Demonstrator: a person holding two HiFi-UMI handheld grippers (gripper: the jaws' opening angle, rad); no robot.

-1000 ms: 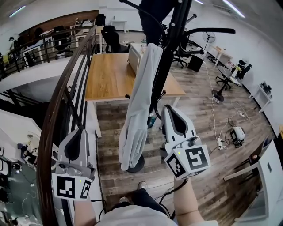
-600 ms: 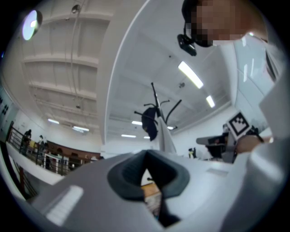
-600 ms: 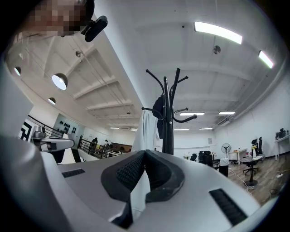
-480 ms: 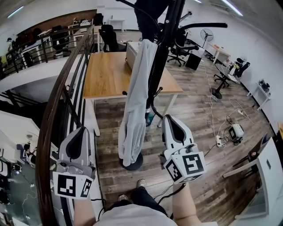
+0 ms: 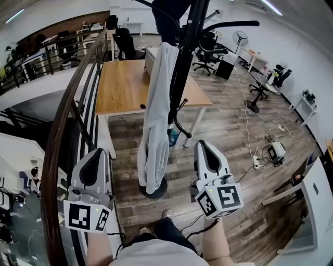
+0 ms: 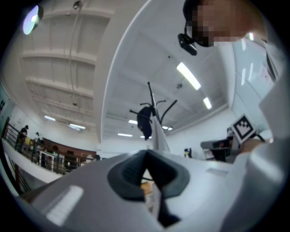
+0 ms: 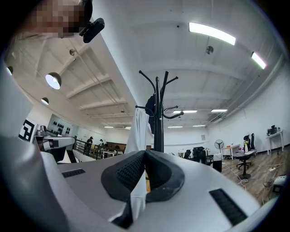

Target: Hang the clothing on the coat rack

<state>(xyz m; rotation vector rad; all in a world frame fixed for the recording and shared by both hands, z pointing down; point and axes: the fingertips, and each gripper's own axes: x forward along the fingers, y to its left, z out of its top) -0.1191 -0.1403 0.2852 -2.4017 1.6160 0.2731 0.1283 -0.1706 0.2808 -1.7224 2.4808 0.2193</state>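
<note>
We hold both tongs low, well apart from the clothing. In the head view the left gripper (image 5: 98, 154) sits at 7 o'clock and the right gripper (image 5: 202, 145) at 5 o'clock. Each has its jaws pressed together at the tips with nothing pinched between them.

The pale grey garment (image 5: 156, 119) hangs on the coat rack (image 5: 183, 67) at 12 o'clock from us. It is draped from high on the black pole and falls along the pole's left side, with its hem just above the round base (image 5: 157, 191). A dark garment (image 5: 169, 13) hangs at the top of the rack.

A wooden table (image 5: 122, 83) stands behind the rack at 11 o'clock. A curved railing (image 5: 65, 124) runs past us at 9 o'clock. In the right gripper view the rack rises at 12 o'clock beyond the closed tips.
</note>
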